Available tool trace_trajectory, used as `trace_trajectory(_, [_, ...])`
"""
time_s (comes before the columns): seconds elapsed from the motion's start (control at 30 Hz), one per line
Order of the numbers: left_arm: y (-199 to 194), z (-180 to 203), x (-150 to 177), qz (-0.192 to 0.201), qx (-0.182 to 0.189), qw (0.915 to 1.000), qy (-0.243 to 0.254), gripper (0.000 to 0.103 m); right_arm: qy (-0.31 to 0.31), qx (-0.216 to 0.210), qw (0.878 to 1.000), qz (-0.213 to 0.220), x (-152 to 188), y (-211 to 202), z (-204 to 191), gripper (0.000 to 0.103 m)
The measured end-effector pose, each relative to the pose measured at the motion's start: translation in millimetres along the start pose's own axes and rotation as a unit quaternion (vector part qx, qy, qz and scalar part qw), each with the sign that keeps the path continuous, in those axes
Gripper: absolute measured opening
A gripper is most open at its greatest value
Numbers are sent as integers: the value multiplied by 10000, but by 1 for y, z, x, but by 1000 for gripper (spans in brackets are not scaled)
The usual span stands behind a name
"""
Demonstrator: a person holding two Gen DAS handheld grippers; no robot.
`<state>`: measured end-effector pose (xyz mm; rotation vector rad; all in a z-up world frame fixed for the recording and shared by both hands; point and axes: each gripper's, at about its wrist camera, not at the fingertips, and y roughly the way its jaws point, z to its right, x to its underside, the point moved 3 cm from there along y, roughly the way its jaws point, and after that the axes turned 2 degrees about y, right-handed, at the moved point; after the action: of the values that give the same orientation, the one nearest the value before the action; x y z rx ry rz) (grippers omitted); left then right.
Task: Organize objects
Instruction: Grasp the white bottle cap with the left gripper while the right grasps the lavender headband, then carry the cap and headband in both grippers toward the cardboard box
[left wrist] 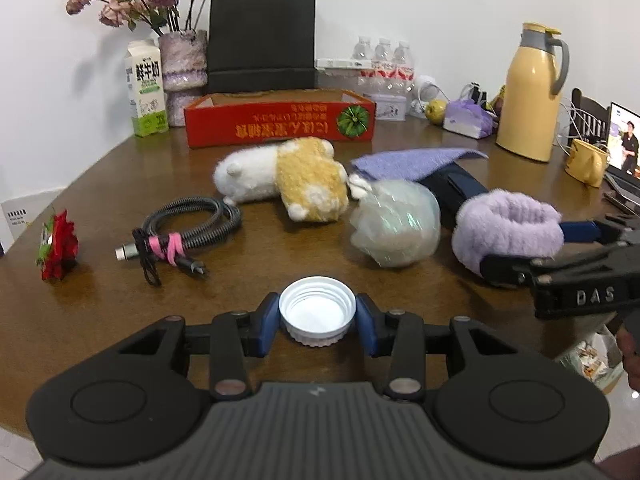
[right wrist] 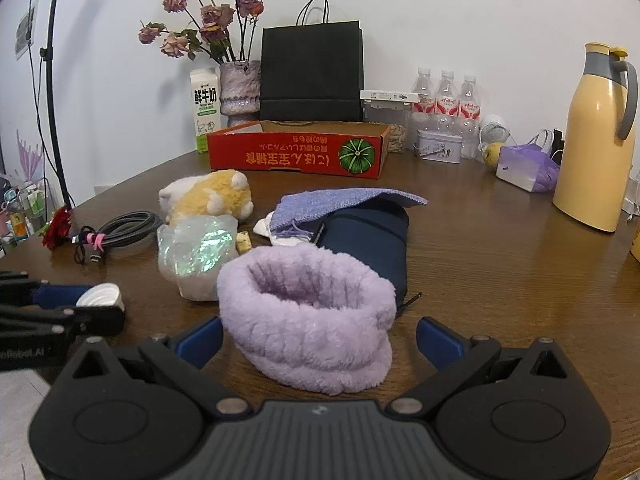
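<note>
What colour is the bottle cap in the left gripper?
White bottle cap, ribbed outside; clearest in the left wrist view.

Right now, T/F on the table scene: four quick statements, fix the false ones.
1. The left hand-held gripper is closed on a white bottle cap. True.
2. The right hand-held gripper clamps the purple fluffy band. False: its jaws stand wide on either side, apart from it.
3. The red box stands in front of a black paper bag. True.
4. The coiled cable lies inside the red box. False: it lies on the table.
</note>
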<state>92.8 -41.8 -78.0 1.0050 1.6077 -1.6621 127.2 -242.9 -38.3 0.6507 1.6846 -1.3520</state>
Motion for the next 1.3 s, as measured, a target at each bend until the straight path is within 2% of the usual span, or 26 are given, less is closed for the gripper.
trace_trajectory(0.23, [5, 1, -13, 209, -87, 9997, -21, 41, -91, -34, 9999, 41, -1, 6, -5, 95])
trace_trajectory(0.6, [5, -2, -19, 273, -202, 9993, -126, 41, -71, -186, 9998, 54, 0, 4, -6, 64])
trace_trajectory(0.73, [3, -3, -20, 301, -215, 9992, -144, 41, -51, -272, 9996, 69, 0, 2, -7, 57])
trace_trajectory(0.97, [-2, -5, -22, 362, -227, 9989, -195, 41, -26, -466, 9988, 114, -1, -4, -8, 34])
trace_trajectory(1.3, [-14, -11, -30, 537, -261, 9979, -253, 41, -171, -551, 9977, 346, -12, -16, -15, 32])
